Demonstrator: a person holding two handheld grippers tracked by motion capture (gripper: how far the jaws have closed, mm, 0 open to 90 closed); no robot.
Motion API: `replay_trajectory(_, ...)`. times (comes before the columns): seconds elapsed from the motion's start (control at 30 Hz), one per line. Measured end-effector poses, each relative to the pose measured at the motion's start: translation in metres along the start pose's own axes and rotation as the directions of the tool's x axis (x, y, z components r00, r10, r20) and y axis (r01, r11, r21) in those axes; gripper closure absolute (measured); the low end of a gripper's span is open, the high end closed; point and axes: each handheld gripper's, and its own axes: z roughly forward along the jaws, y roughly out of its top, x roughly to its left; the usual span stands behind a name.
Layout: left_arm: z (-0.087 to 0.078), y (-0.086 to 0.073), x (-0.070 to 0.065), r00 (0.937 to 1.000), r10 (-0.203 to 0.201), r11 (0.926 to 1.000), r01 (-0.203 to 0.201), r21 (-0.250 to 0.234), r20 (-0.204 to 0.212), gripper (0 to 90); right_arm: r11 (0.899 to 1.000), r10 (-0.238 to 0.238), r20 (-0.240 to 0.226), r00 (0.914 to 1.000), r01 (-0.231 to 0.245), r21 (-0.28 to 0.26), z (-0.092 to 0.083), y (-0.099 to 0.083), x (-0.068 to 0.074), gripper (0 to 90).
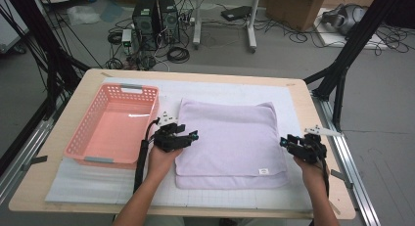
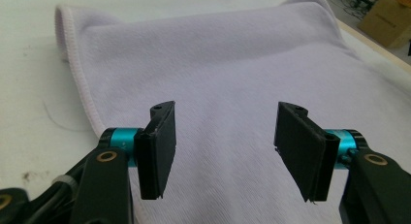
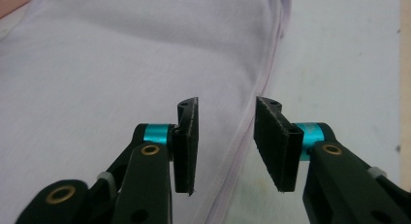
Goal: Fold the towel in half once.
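we find both tongs, left tongs (image 1: 192, 136) and right tongs (image 1: 284, 143), open and empty at the folded towel's (image 1: 230, 138) side edges, seemingly poised for another fold.

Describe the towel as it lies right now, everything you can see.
The towel is pale lilac terry cloth with a stitched hem, folded into a rough square of layers; the lower layer sticks out along the near edge. A small white label sits at its near right corner. It lies flat on the white mat, right of the pink basket. The left gripper hovers open at its left edge, the right gripper open at its right edge; neither grips it.
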Motion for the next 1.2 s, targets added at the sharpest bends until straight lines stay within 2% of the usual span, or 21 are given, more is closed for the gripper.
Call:
replay_trajectory(0.13,-0.012,-0.012,-0.004,0.9999,0.011,0.9999,-0.011,0.013,0.013,45.6,1.000,-0.010,-0.031,0.9995,0.010,-0.002,-0.014,-0.021,0.007,63.1)
replay_trajectory(0.3,-0.025,-0.031,-0.008,0.9997,0.013,0.9996,-0.014,0.024,0.021,47.3,0.996,-0.079,-0.042,0.9960,0.080,0.031,-0.028,-0.036,0.022,63.9)
replay_trajectory(0.5,-0.042,-0.043,-0.014,0.9994,0.024,0.9991,-0.025,0.035,0.026,47.3,0.995,-0.086,-0.074,0.9936,0.089,0.049,-0.036,-0.048,0.030,65.3)
replay_trajectory(0.53,-0.045,-0.045,-0.016,0.9992,0.028,0.9990,-0.029,0.035,0.029,47.2,0.993,-0.100,-0.073,0.9923,0.104,0.053,-0.036,-0.049,0.031,65.3)
replay_trajectory(0.63,-0.054,-0.050,-0.019,0.9986,0.052,0.9975,-0.052,0.049,0.012,47.2,0.991,-0.100,-0.066,0.9927,0.106,0.082,-0.036,-0.054,0.035,65.2)
replay_trajectory(0.77,-0.060,-0.057,-0.021,0.9992,0.032,0.9977,-0.033,0.059,0.022,47.4,0.985,-0.114,-0.047,0.9924,0.119,0.126,-0.034,-0.060,0.037,65.5)
replay_trajectory(0.83,-0.060,-0.059,-0.022,0.9994,0.029,0.9969,-0.030,0.073,0.021,47.7,0.983,-0.125,-0.040,0.9914,0.129,0.129,-0.033,-0.060,0.038,67.1)
replay_trajectory(1.07,-0.061,-0.071,-0.023,0.9999,0.006,0.9899,-0.007,0.141,0.013,57.4,0.981,-0.141,-0.025,0.9897,0.143,0.130,-0.034,-0.060,0.037,75.9)
replay_trajectory(1.17,-0.060,-0.071,-0.025,0.9997,0.023,0.9889,-0.022,0.147,-0.005,63.8,0.979,-0.154,-0.025,0.9877,0.156,0.134,-0.034,-0.060,0.037,82.4)
replay_trajectory(1.2,-0.061,-0.071,-0.026,0.9992,0.039,0.9880,-0.037,0.150,-0.011,68.5,0.977,-0.163,-0.024,0.9864,0.165,0.132,-0.034,-0.060,0.037,83.4)
